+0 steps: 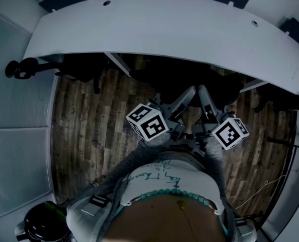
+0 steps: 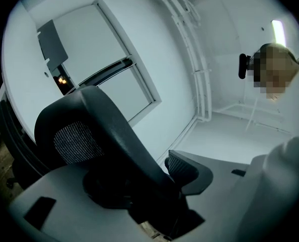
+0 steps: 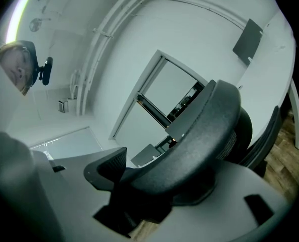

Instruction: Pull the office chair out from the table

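The black office chair (image 1: 182, 77) stands tucked against the white curved table (image 1: 164, 29), its seat in shadow under the tabletop. Both grippers reach forward to the chair's top, side by side: left gripper (image 1: 191, 91), right gripper (image 1: 204, 89). In the left gripper view the chair's curved back rim (image 2: 104, 130) runs between the jaws of the left gripper (image 2: 149, 185); a slim gap shows beside one textured pad (image 2: 190, 168). The right gripper view mirrors this: the rim (image 3: 210, 120) lies between the jaws of the right gripper (image 3: 154, 185), beside a pad (image 3: 106, 168). Both look open around the rim.
More black chairs sit under the table at the left (image 1: 21, 67) and right (image 1: 280, 102). The floor (image 1: 89, 135) is wood plank. A dark round object (image 1: 44, 223) stands at the lower left, and a thin cable (image 1: 263, 185) lies at the right. My torso fills the bottom.
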### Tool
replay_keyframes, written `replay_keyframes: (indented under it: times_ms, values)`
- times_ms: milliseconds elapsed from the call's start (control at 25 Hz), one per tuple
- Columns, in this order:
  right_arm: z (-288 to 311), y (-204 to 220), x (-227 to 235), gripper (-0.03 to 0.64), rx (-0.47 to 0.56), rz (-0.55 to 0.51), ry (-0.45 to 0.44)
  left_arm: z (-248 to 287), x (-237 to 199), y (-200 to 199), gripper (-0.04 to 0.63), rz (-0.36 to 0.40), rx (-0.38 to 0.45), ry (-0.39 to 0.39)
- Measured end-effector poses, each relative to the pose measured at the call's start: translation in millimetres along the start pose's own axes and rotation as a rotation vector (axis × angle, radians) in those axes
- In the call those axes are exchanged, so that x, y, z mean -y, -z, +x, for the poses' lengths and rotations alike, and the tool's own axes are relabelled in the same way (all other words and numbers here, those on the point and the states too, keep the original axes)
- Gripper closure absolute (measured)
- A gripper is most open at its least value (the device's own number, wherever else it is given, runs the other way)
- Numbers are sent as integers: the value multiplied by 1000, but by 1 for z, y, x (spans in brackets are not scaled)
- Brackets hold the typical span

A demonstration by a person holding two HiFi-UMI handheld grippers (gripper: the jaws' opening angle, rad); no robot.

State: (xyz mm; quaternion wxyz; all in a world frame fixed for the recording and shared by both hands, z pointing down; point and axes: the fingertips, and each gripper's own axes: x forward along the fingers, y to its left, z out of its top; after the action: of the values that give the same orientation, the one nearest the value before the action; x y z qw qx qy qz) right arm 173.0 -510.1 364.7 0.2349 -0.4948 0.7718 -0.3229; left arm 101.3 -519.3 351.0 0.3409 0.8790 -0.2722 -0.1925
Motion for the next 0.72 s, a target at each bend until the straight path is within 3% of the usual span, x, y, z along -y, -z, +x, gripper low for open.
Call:
replay_keyframes:
  times_ms: [360, 720]
  values:
    - [-6, 11, -3, 362, -18, 17, -27, -13, -2, 6, 371, -57, 34, 9]
    - [-18, 20, -7, 393, -16, 16, -63, -24, 6, 15, 437, -92, 46, 13]
